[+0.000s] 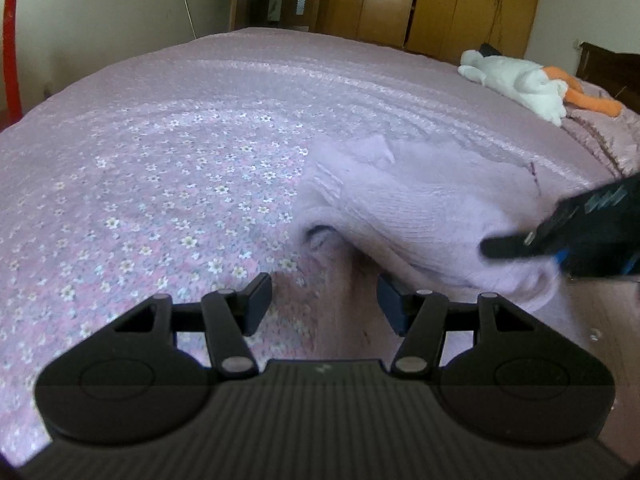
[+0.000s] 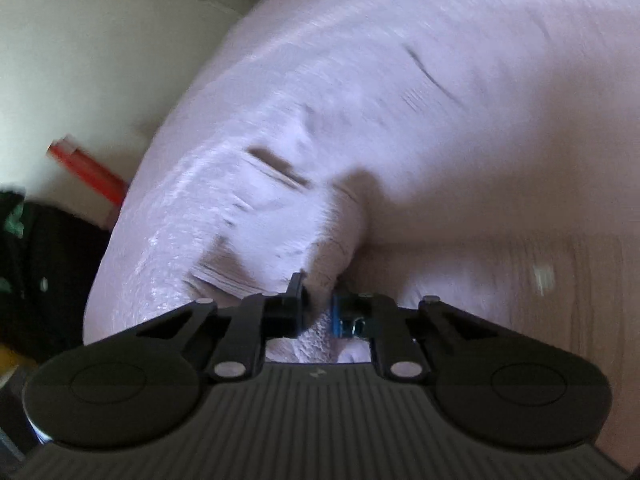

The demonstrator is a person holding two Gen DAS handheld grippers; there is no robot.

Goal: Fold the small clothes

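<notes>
On the left, our left gripper (image 1: 324, 304) hangs low over the bedspread (image 1: 168, 168) with its fingers spread wide and nothing between them. Just ahead and to its right lies the sweater (image 1: 408, 204), a small pale lilac knit, bunched near the front edge of the bed, its ribbed hem turned toward us. Further right, our right gripper (image 2: 316, 304) has its fingers closed on a fold of the sweater (image 2: 320, 240); the wrist view is smeared with blur, so we judge the cloth is being dragged or lifted.

To do this step well, we should carry the pinched edge smoothly, keeping the knit taut enough to lay flat without stretching it. The free left gripper looks best used to pin or pinch the near hem, so the sweater does not slide over the bedspread. We think the fold is only starting, since the garment lies rumpled.

The bedspread is pink with small white flowers and faint quilted ridges, soft underneath. A white plush toy (image 1: 520, 80) with orange parts lies well apart at the far right. Beyond the bed we see a yellow wooden wardrobe (image 1: 472, 4), a pale wall, and something red (image 1: 11, 56) at the far left
</notes>
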